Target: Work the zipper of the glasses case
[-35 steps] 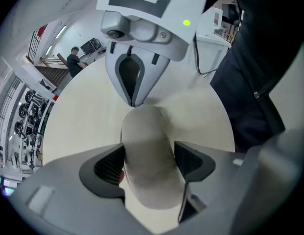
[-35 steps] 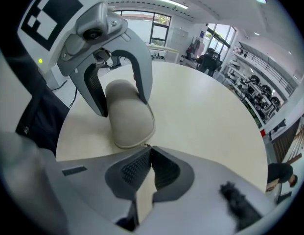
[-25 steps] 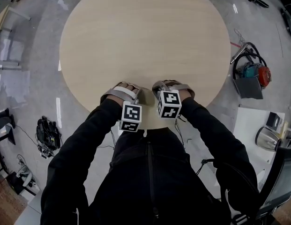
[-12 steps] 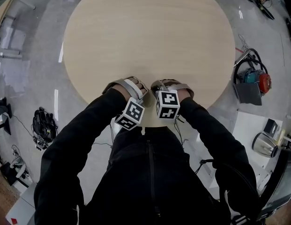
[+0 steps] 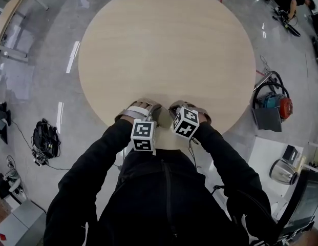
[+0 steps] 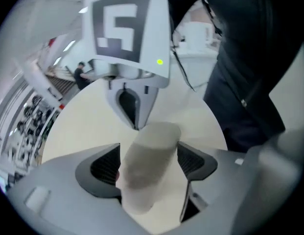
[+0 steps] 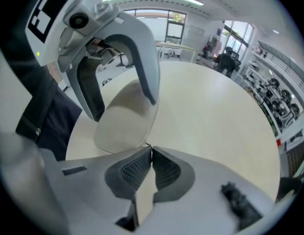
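**Left jaws opening round the case, right jaws pinched shut**

The case (image 6: 152, 143) is found at the near edge of the round tabletop (image 5: 166, 45), right in front of the person, and it is flanked by both grippers. In the head view it is all but hidden beneath the left hand (image 5: 139, 109), the right hand (image 5: 188, 108) and the two marker cubes.

The left gripper (image 6: 149, 164) is set astride the case. Its jaws are wide and are being opened at this very moment, with the pale, oblong case lying lengthwise between the pads. The pads are seen just beside its two long sides. Whether they touch it cannot be told, since the case is blurred there.

The right gripper (image 7: 150, 151) is held nose to nose with the left one, at the opposite end of the case. Its jaws are closed tight, pad against pad, and their tips are placed right at the rim of the case's end. A tiny dark speck is caught at those tips, but it is too small to be called the zipper pull with any certainty.

In the right gripper view the case is seen lying on the tabletop with the left jaws arched over it. In the left gripper view the right jaws are seen pointing down at the case's far end.
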### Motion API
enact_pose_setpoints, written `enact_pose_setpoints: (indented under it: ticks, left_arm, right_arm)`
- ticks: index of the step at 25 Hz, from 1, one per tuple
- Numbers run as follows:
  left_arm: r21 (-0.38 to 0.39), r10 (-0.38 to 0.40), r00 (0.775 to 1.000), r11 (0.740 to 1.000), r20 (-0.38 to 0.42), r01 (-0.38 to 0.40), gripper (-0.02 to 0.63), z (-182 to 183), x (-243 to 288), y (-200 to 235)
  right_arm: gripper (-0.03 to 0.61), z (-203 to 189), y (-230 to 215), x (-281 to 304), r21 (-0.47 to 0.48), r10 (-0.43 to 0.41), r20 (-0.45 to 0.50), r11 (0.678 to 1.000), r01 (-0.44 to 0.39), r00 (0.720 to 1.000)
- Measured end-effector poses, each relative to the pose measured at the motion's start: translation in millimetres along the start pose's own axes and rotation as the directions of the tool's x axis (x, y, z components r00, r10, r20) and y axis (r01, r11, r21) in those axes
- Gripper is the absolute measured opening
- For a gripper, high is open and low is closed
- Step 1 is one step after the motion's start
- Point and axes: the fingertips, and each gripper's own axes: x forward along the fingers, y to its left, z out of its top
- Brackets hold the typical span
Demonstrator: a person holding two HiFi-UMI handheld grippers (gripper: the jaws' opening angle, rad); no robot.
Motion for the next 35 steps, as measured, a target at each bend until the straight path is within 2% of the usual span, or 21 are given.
enact_pose_setpoints:
  ticks: [1,3,5,7,9,12,14,16,18,21,23,25,27,31,33,35]
  left_arm:
    - [-0.122,0.043,0.999,0.992,0.028,-0.039,0.37,-2.3,-9.5,4.2]
    - [-0.33,0.111,0.992,0.94,0.067,-0.083,0.371,-11.8,-29.1,6.6]
    - [-0.493,0.15,0.984,0.866,0.095,-0.084,0.37,-24.8,-46.8,3.1]
    - [-0.616,0.191,0.975,0.784,0.117,-0.08,0.37,-37.7,-63.5,0.8]
    - [-0.711,0.242,0.961,0.699,0.137,-0.074,0.367,-46.4,-79.6,1.4]
    - [-0.816,0.32,0.927,0.577,0.196,-0.027,0.353,-46.6,-103.3,10.3]
    - [-0.858,0.369,0.892,0.512,0.259,0.037,0.328,-36.6,-120.9,24.3]
    - [-0.877,0.41,0.856,0.471,0.316,0.098,0.303,-21.6,-137.7,37.1]
    - [-0.877,0.451,0.816,0.461,0.361,0.134,0.277,-3.4,-155.6,51.5]
    - [-0.872,0.52,0.756,0.471,0.397,0.135,0.186,19.4,-187.4,75.8]
    - [-0.871,0.552,0.726,0.474,0.41,0.131,0.103,30.4,-207.9,84.7]
    - [-0.87,0.57,0.705,0.473,0.422,0.138,0.047,39.1,-223.8,88.1]
    - [-0.867,0.578,0.695,0.481,0.428,0.133,0.019,46.2,-232.4,87.9]
    - [-0.858,0.573,0.701,0.502,0.424,0.108,0.007,54.9,-234.0,81.3]
    - [-0.856,0.58,0.698,0.51,0.419,0.09,0.006,57.0,-236.3,80.0]
    - [-0.853,0.603,0.688,0.52,0.405,0.046,0.006,57.9,-244.5,81.1]
  right_arm:
    - [0.006,1.2,0.0,-2.6,0.05,0.0,0.03,0.999,-0.001,1.0]
    - [0.039,2.0,-2.1,-9.2,0.159,-0.014,0.091,0.987,-0.001,0.996]
    - [0.128,0.6,-7.3,-16.3,0.266,-0.041,0.133,0.964,0.004,0.99]
    - [0.156,0.7,-15.1,-25.7,0.386,-0.072,0.179,0.923,-0.003,0.981]
    - [0.156,1.7,-25.9,-40.9,0.488,-0.115,0.228,0.873,-0.011,0.967]
    - [0.156,5.9,-41.8,-69.8,0.58,-0.191,0.285,0.814,-0.01,0.939]
    - [0.156,13.8,-48.8,-89.3,0.612,-0.23,0.325,0.791,-0.019,0.917]
    - [0.156,22.4,-50.1,-109.1,0.633,-0.26,0.37,0.773,-0.037,0.892]
    - [0.156,31.5,-50.4,-133.4,0.648,-0.302,0.422,0.76,-0.051,0.855]
    - [0.15,48.8,-54.8,-182.3,0.665,-0.407,0.504,0.746,-0.041,0.761]
    - [0.067,61.8,-51.7,-216.0,0.674,-0.458,0.563,0.737,-0.061,0.688]
    - [0.006,73.8,-44.5,-241.0,0.67,-0.473,0.612,0.736,-0.098,0.634]
    - [0.005,84.1,-34.1,-253.8,0.645,-0.453,0.646,0.755,-0.121,0.615]
    - [0.005,106.8,-11.1,-263.4,0.553,-0.381,0.694,0.825,-0.113,0.611]
    - [0.005,116.4,-6.5,-269.7,0.535,-0.376,0.704,0.838,-0.103,0.602]
    - [0.005,122.3,-6.2,-276.9,0.539,-0.395,0.709,0.838,-0.087,0.585]
